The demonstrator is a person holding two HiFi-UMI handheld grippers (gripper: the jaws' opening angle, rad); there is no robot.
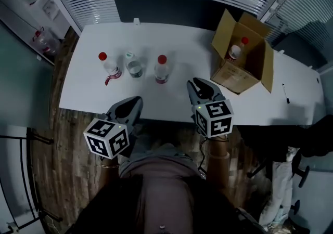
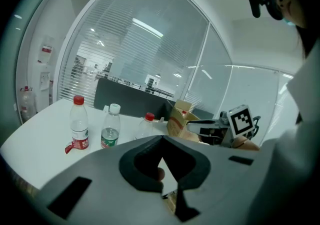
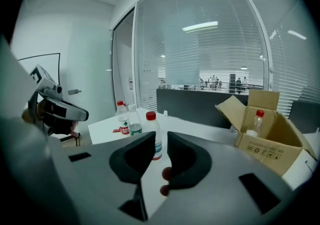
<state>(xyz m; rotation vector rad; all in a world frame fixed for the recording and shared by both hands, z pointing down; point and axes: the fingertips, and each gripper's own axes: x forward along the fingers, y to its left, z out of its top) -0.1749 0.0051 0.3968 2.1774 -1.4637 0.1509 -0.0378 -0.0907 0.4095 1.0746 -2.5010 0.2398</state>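
Note:
Three plastic bottles stand in a row on the white table (image 1: pixel 182 40): a red-capped one with a loose red label (image 1: pixel 109 67), a white-capped one with a green label (image 1: pixel 133 65), and another red-capped one (image 1: pixel 161 69). My left gripper (image 1: pixel 136 102) hovers at the table's near edge, below that row, its jaws shut with nothing between them (image 2: pixel 162 137). My right gripper (image 1: pixel 200 86) sits over the near edge, right of the third bottle (image 3: pixel 154 131). Its jaws stand slightly apart and hold nothing (image 3: pixel 161 136).
An open cardboard box (image 1: pixel 242 56) stands at the right of the table with a red-capped bottle (image 1: pixel 237 50) upright inside it. A dark pen (image 1: pixel 285 94) lies further right. Blinds and a dark partition run behind the table; wooden floor lies to the left.

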